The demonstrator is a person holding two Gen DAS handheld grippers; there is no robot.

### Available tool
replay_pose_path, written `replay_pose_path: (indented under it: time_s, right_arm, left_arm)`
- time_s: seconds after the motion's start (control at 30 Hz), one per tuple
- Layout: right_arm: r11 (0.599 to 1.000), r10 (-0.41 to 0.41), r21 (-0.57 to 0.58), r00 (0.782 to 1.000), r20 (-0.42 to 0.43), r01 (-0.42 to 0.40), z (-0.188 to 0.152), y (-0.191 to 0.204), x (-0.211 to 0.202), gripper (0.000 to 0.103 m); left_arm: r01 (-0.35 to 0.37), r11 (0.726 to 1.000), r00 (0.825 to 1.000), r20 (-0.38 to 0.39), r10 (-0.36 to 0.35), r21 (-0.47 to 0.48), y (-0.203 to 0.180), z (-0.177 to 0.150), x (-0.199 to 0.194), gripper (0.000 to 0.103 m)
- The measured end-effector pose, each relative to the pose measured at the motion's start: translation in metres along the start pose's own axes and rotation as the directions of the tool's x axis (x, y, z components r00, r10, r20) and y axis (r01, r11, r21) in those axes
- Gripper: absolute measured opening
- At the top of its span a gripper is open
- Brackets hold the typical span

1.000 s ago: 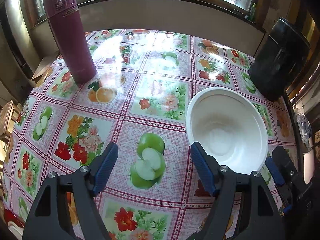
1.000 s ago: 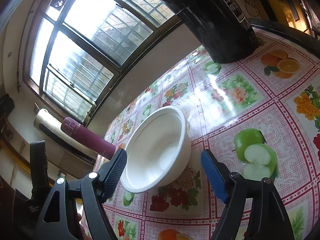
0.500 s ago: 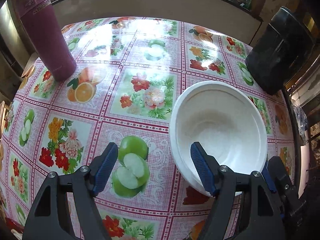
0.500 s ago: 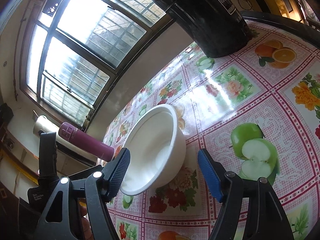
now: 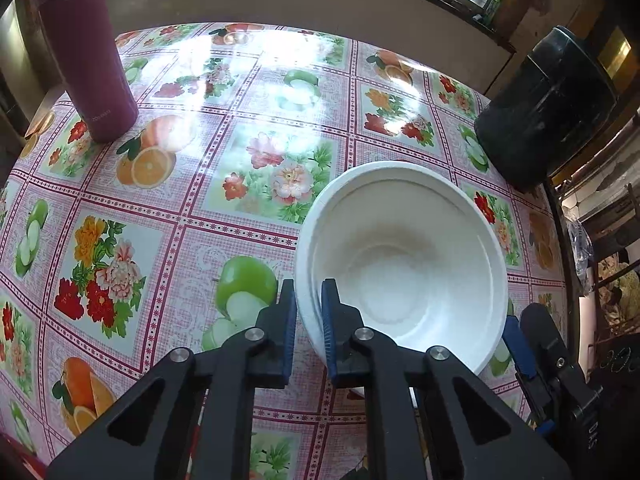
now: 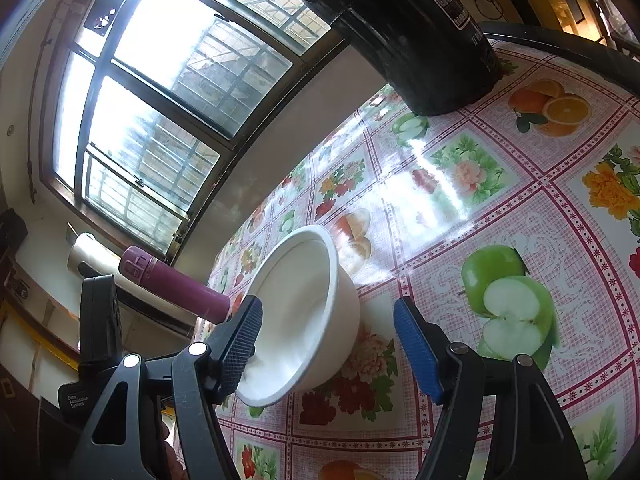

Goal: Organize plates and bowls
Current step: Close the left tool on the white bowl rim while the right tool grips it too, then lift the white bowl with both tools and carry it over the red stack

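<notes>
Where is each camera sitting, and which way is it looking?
Left wrist: sits on the left gripper, looking steeply down at the white bowl whose rim its jaws pinch; the right gripper's blue finger peeks in.
Right wrist: sits on the right gripper, looking along the flowery tablecloth towards the window; its jaws stand open.
Both see: the bowl, purple flask, black pot.

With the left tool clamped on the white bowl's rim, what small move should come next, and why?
Probably lift the white bowl slightly off the tablecloth. The left tool pinches its near rim, one finger inside and one outside, while the right tool stands open around it, not gripping.
</notes>
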State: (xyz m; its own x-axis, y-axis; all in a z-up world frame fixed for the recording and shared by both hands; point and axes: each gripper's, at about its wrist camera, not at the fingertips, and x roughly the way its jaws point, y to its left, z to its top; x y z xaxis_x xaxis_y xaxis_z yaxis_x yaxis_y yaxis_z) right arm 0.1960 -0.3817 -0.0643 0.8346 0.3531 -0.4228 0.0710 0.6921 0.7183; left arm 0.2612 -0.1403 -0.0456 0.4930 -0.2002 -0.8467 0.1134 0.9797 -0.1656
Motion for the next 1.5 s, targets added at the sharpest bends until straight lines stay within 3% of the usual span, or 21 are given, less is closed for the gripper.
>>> replay_pose_path:
  time_s: [0.13,0.17,0.33,0.4,0.5,0.9,1.27,1.5]
  right_arm:
    - [1.000,0.014,0.004,1.000,-0.022,-0.014,-0.001,0.002,0.002,0.069]
    - [1.000,0.014,0.001,0.999,-0.029,-0.014,-0.001,0.003,0.003,0.065]
    - [1.000,-0.013,0.008,0.997,-0.076,0.013,-0.003,0.005,0.008,0.034]
    - [1.000,-0.023,0.014,0.995,-0.093,0.025,-0.004,0.004,0.009,0.017]
    - [0.998,-0.051,0.024,0.994,-0.102,0.054,-0.007,0.002,0.007,0.006]
    - [0.995,-0.075,0.061,0.987,-0.145,0.084,-0.031,-0.001,-0.022,0.006]
    - [0.994,-0.078,0.065,0.979,-0.186,0.091,-0.082,0.001,-0.064,0.006]
    - [0.996,-0.080,0.032,0.976,-0.204,0.088,-0.120,0.009,-0.087,0.006]
  left_arm:
    - [0.005,1.000,1.000,-0.007,-0.005,0.023,-0.001,-0.009,-0.009,0.010]
    - [0.009,1.000,1.000,-0.007,-0.008,0.028,-0.001,-0.012,-0.011,0.010]
    - [0.013,1.000,1.000,-0.021,-0.013,0.028,0.000,-0.026,-0.016,0.010]
    - [0.010,1.000,1.000,-0.022,-0.010,0.023,0.002,-0.031,-0.018,0.010]
    - [0.012,1.000,1.000,-0.026,-0.011,0.020,0.004,-0.036,-0.021,0.010]
    - [0.033,0.999,0.999,-0.031,-0.033,0.023,0.009,-0.077,-0.043,0.010]
    - [-0.007,0.998,1.000,0.014,0.006,0.069,0.019,-0.135,-0.072,0.010]
    - [-0.062,0.990,0.995,0.090,0.050,0.129,0.028,-0.175,-0.099,0.010]
